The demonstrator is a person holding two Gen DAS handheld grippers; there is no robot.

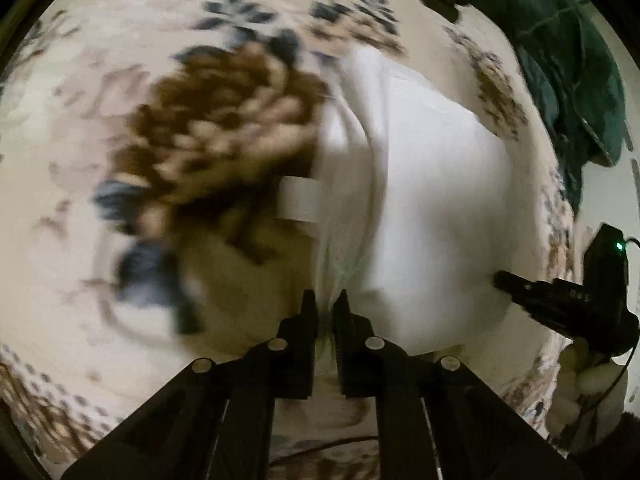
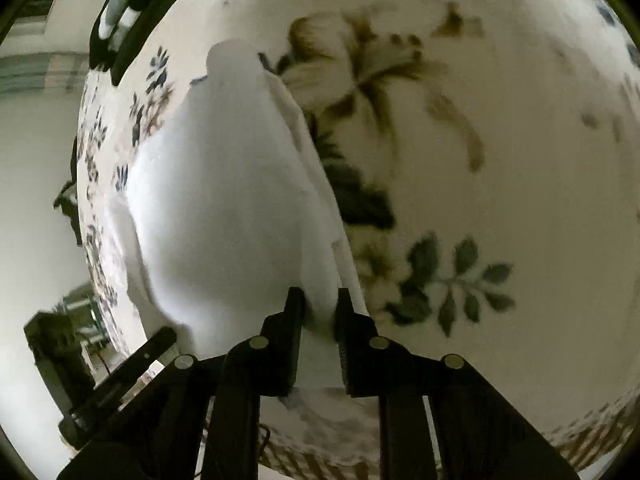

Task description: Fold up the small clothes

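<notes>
The white garment (image 1: 420, 184) lies spread on the floral bedspread (image 1: 120, 60), limp and light, likely to sag and slip unless pinched at hems or corners. The left gripper (image 1: 325, 300) has its jaws clamped on the edge at six o'clock; the right gripper (image 2: 320, 300) pinches another bunched edge likewise.

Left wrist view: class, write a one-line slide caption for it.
Left tongs pinch the white garment's edge over a floral bedspread; right tongs hold its far side.
</notes>
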